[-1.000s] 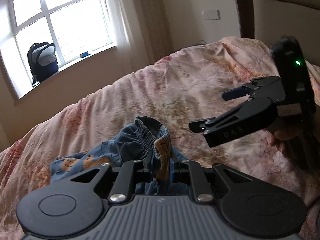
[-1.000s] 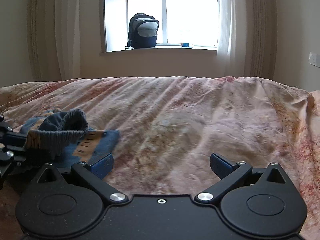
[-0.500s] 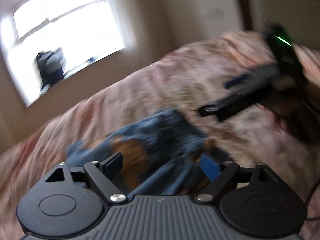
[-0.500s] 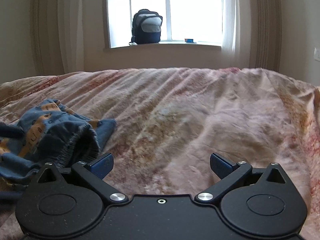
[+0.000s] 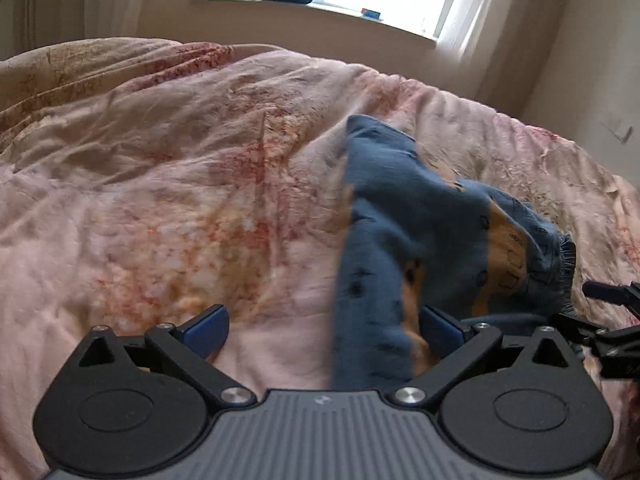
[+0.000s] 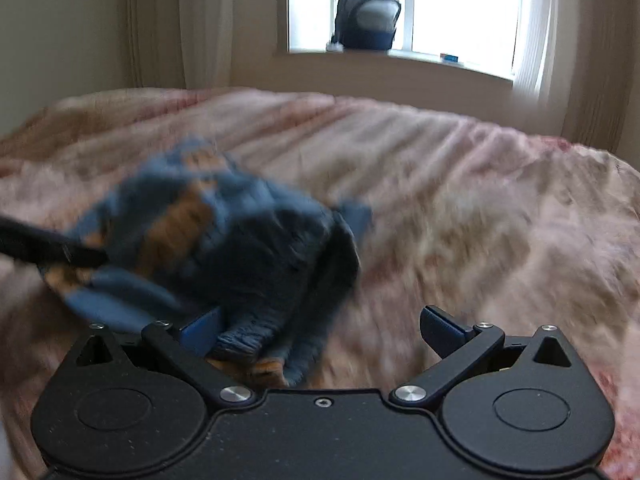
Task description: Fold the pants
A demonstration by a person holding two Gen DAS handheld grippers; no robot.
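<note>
Small blue pants (image 5: pixel 400 216) with an orange print lie crumpled on the bed, the gathered waistband (image 5: pixel 560 264) to the right. My left gripper (image 5: pixel 324 328) is opening, jaws wide; a strip of the pants runs between them beside the right pad, unpinched. The right gripper's fingers (image 5: pixel 608 294) reach in at the right edge. In the blurred right wrist view the pants (image 6: pixel 240 248) bunch just ahead of my right gripper (image 6: pixel 320 328), which stands open with cloth by its left pad. A finger of the left gripper (image 6: pixel 52 250) shows at the left.
A wrinkled pink floral duvet (image 5: pixel 180 200) covers the whole bed. Beyond it a window sill carries a dark backpack (image 6: pixel 366 20) and a small blue item (image 6: pixel 450 57). Curtains (image 6: pixel 160 24) hang left of the window.
My left gripper has let go of the waistband, opened wide, rolled and swung across; the pants dropped onto the duvet. The right gripper moved closer to the pants.
</note>
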